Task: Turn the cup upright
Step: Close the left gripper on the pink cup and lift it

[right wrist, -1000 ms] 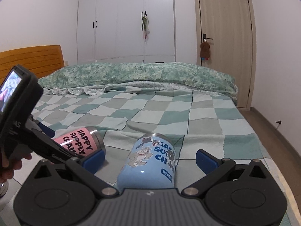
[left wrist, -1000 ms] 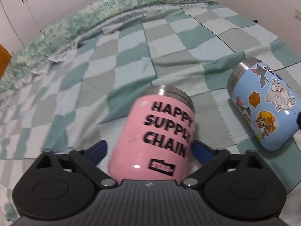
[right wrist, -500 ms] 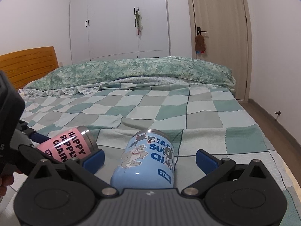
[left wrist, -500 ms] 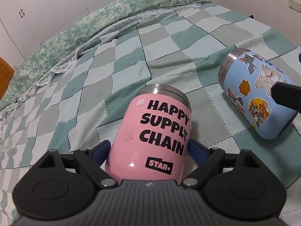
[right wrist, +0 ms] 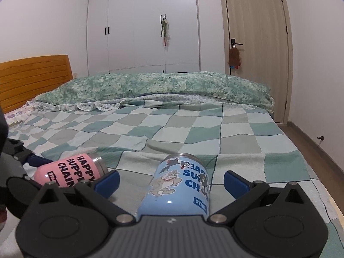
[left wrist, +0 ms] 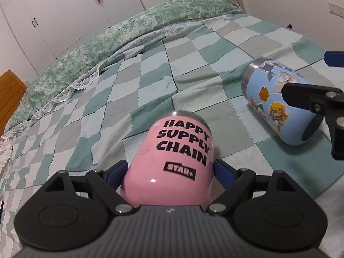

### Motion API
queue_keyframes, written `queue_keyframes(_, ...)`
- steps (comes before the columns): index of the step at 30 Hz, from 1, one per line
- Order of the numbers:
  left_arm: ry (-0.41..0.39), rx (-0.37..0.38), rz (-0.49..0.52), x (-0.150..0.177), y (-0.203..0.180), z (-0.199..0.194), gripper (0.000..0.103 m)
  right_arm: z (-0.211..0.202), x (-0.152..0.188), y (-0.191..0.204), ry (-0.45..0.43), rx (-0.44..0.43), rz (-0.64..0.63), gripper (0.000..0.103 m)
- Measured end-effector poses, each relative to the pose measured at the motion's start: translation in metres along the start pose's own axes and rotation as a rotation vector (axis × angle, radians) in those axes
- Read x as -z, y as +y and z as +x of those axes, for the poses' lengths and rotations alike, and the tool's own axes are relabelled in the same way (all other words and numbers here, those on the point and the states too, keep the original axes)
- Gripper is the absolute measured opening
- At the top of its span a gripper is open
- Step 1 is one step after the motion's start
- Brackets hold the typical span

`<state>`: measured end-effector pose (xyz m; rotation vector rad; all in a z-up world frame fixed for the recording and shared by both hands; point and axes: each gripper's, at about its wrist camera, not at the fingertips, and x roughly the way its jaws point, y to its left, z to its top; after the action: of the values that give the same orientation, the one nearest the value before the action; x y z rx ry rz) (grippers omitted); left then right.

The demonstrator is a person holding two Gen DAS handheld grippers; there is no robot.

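Observation:
A pink cup [left wrist: 172, 163] printed "HAPPY SUPPLY CHAIN" lies on its side on the checked bedspread [left wrist: 150, 75], steel rim pointing away. My left gripper [left wrist: 171, 172] has closed on it, blue pads touching both sides. A blue cartoon cup [right wrist: 178, 187] also lies on its side, between the fingers of my right gripper [right wrist: 171, 180], which is open with gaps on both sides. The blue cup [left wrist: 277, 101] and a right finger [left wrist: 309, 96] show in the left wrist view. The pink cup [right wrist: 68, 169] shows in the right wrist view at the left.
A green floral quilt [right wrist: 154, 88] lies bunched across the far side of the bed. A wooden headboard [right wrist: 34, 79] is at the left. White wardrobes [right wrist: 142, 25] and a door [right wrist: 255, 43] stand behind. The bed's right edge drops to the floor [right wrist: 318, 150].
My left gripper's fingers have closed in onto the pink cup. My right gripper has moved forward around the blue cup, still open. Both views have tilted upward.

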<state>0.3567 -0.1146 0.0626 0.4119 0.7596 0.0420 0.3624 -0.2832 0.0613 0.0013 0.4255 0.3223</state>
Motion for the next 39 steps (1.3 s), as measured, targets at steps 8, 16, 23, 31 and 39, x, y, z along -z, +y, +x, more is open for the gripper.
queue_keyframes(8,-0.054,0.037,-0.013,0.018,-0.002,-0.05,0.085,-0.047,0.002,0.011,-0.008,-0.032,0.028,0.103)
queue_keyframes(16,-0.132,0.082,-0.022,0.059,-0.011,-0.112,0.084,-0.116,0.015,0.033,-0.01,-0.011,0.0,0.103)
queue_keyframes(23,-0.21,0.129,-0.056,0.097,-0.023,-0.162,0.083,-0.176,0.03,0.051,-0.013,0.019,-0.039,0.103)
queue_keyframes(31,-0.283,0.131,-0.065,0.155,-0.034,-0.192,0.082,-0.223,0.064,0.067,0.023,0.014,-0.068,0.103)
queue_keyframes(39,-0.253,0.163,-0.121,0.212,-0.022,-0.204,0.079,-0.237,0.093,0.08,0.067,0.003,-0.083,0.103)
